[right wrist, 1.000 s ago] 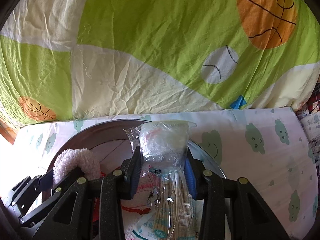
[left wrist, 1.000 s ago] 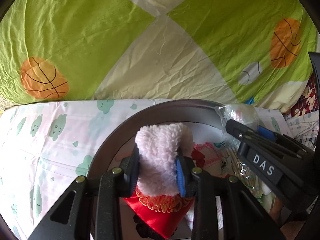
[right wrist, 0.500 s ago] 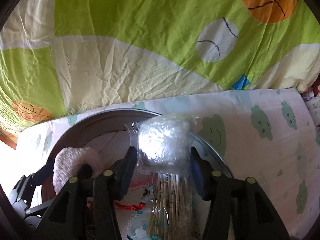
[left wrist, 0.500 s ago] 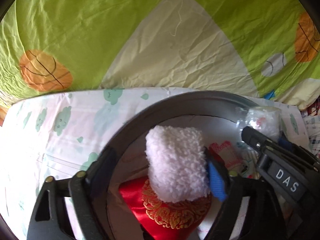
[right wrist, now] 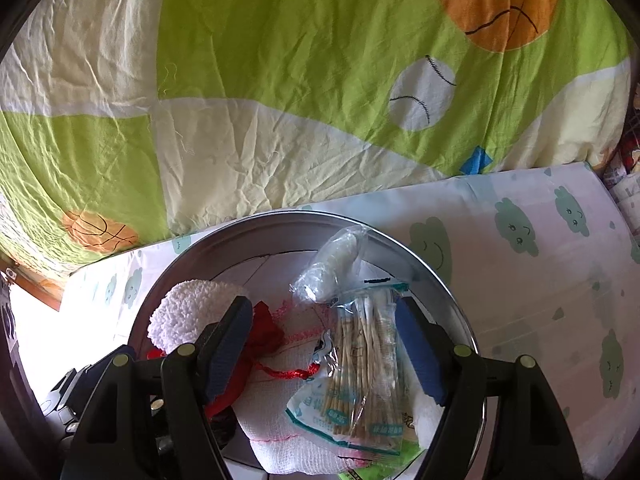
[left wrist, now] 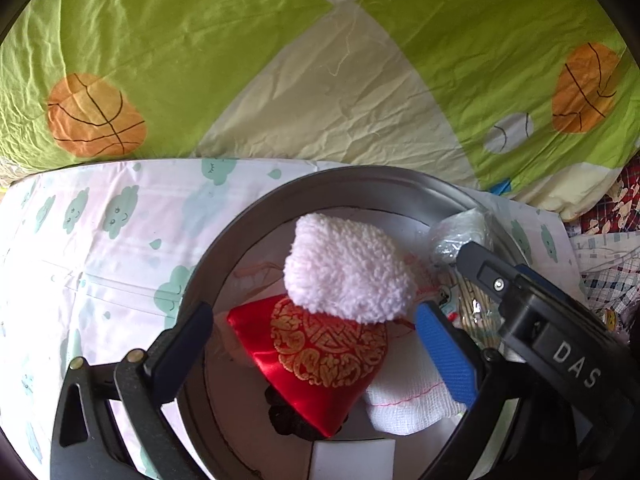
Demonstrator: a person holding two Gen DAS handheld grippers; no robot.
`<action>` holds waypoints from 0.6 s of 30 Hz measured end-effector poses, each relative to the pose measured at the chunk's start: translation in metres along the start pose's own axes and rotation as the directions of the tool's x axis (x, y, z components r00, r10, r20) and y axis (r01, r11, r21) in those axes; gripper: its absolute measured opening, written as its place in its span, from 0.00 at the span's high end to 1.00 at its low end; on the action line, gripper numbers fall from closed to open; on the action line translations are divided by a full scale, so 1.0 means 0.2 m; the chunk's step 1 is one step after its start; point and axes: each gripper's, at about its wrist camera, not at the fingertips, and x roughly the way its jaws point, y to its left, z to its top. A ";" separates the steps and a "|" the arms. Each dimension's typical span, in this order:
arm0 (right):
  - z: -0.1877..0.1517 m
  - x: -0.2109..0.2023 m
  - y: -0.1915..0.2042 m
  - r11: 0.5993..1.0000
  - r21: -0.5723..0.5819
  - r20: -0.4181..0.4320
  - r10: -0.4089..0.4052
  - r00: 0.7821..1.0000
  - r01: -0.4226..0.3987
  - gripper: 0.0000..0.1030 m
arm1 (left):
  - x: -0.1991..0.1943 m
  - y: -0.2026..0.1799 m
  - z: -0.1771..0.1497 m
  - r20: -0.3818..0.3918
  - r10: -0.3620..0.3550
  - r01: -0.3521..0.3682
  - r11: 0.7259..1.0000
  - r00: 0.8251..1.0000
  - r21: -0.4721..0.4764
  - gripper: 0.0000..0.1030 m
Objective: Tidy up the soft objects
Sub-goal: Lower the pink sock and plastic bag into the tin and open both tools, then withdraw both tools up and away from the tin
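Note:
A round metal basin (left wrist: 384, 178) (right wrist: 424, 258) sits on a cloud-print sheet and holds soft items. A fluffy white sock (left wrist: 348, 268) (right wrist: 188, 312) lies on a red satin pouch (left wrist: 320, 356) with gold print. My left gripper (left wrist: 316, 340) is open around them, touching neither. A clear bag of white stuffing (right wrist: 334, 264) (left wrist: 460, 232) rests on a pack of cotton swabs (right wrist: 368, 364). My right gripper (right wrist: 324, 344) is open over the swab pack, empty. A white gauze cloth (left wrist: 408, 396) (right wrist: 288, 400) lies underneath.
A green and cream quilt (left wrist: 320, 60) (right wrist: 280, 80) with basketball prints rises behind the basin. The cloud-print sheet (left wrist: 100, 248) (right wrist: 540, 280) spreads left and right. Patterned fabric (left wrist: 608, 240) lies at the far right. The right gripper's body (left wrist: 552, 340) reaches in beside my left one.
Both grippers opened. The left let go of the fluffy sock, which now lies on the red pouch. The right let go of the stuffing bag, which dropped onto the swab pack.

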 end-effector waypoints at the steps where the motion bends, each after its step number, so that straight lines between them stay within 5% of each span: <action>1: -0.02 0.00 -0.01 1.000 0.008 0.010 -0.004 1.000 0.004 0.26 | 0.00 0.00 -0.01 0.003 0.006 -0.006 1.000 1.000 -0.001 0.00; 18: -0.23 -0.07 -0.03 0.996 -0.006 0.109 -0.092 0.990 0.093 0.26 | -0.01 0.00 -0.16 0.045 0.073 -0.076 0.996 0.996 0.048 0.01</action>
